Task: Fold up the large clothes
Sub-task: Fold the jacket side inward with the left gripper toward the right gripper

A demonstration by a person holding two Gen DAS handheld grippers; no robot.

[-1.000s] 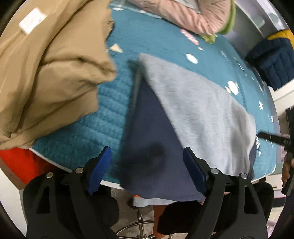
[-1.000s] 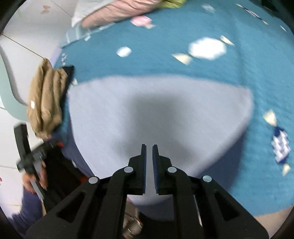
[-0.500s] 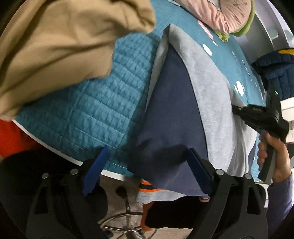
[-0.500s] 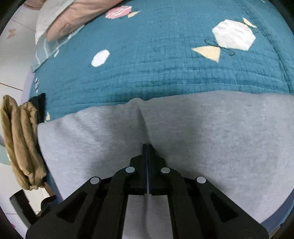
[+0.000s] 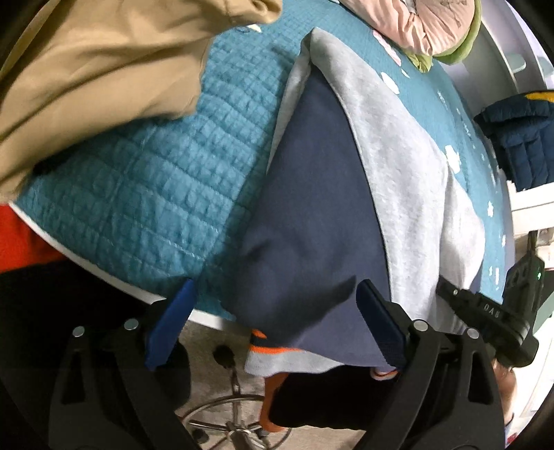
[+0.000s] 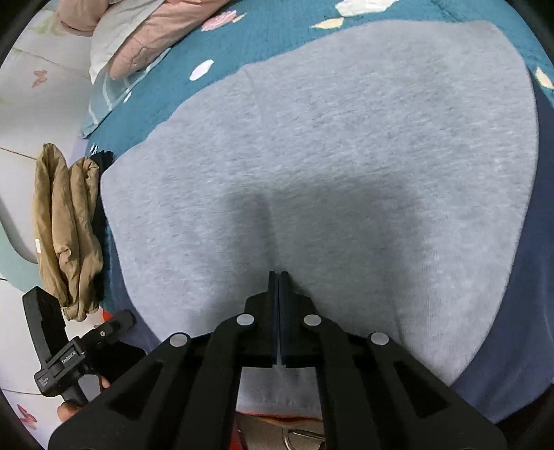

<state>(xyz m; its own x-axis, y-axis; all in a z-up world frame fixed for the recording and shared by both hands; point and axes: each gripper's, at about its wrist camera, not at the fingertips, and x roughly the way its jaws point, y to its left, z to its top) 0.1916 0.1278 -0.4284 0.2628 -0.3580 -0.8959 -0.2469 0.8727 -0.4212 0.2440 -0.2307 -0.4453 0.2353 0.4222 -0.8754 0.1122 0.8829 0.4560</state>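
A large grey and navy sweater lies folded on the teal quilt, its navy sleeve part and orange-striped hem hanging over the near edge. My left gripper is open, its blue pads on either side of the navy hanging edge. In the right wrist view the grey panel fills the frame. My right gripper is shut on a pinch of the grey fabric near its front hem. The right gripper also shows in the left wrist view.
A tan garment lies folded at the left of the quilt; it also shows in the right wrist view. A pink padded item sits at the far end. A navy jacket lies at right. A chair base stands below the edge.
My right gripper closed fully on the grey fabric and pulled back toward the near edge. My left gripper moved closer to the navy hanging edge and stayed open.
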